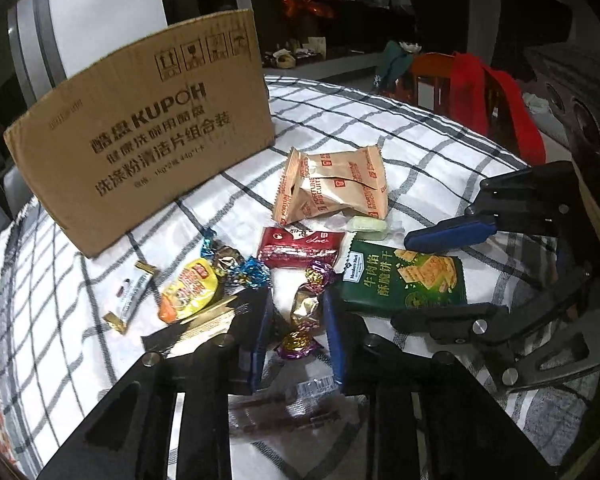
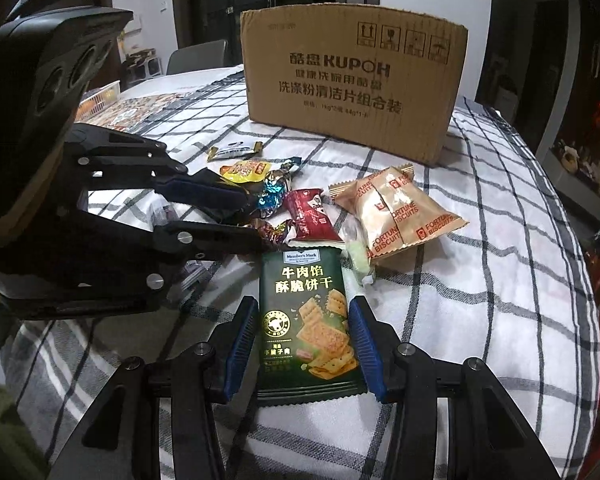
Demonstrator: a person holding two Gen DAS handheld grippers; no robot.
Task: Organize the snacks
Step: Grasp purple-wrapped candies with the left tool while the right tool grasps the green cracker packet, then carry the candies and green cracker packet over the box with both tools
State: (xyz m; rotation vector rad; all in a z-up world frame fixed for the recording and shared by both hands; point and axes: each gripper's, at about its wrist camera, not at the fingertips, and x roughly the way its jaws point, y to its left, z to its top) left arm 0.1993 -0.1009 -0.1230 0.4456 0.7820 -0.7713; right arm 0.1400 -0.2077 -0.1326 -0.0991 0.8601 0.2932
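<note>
cardboard box (image 2: 352,80) stands at the back of the surface (image 2: 480,300). right gripper (image 2: 306,350) jaws spread around the green cracker pack (image 2: 306,320); left gripper (image 1: 298,340) jaws spread around a gold candy (image 1: 304,308). step: grasping. next: close, lift, probably carry to box.

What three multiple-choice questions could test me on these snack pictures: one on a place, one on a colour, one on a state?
1. What lies between the right hand-held gripper's pads?
A. green cracker packet
B. red packet
C. yellow pouch

2. What colour are the pads?
A. orange
B. blue
C. white

3. How does the cardboard box stand?
A. crushed flat
B. tipped over
C. upright on the tablecloth

Answers:
1. A: the green cracker packet sits between the two pads.
2. B: both show blue.
3. C: it stands on the checked tablecloth with its print the right way up.
</note>
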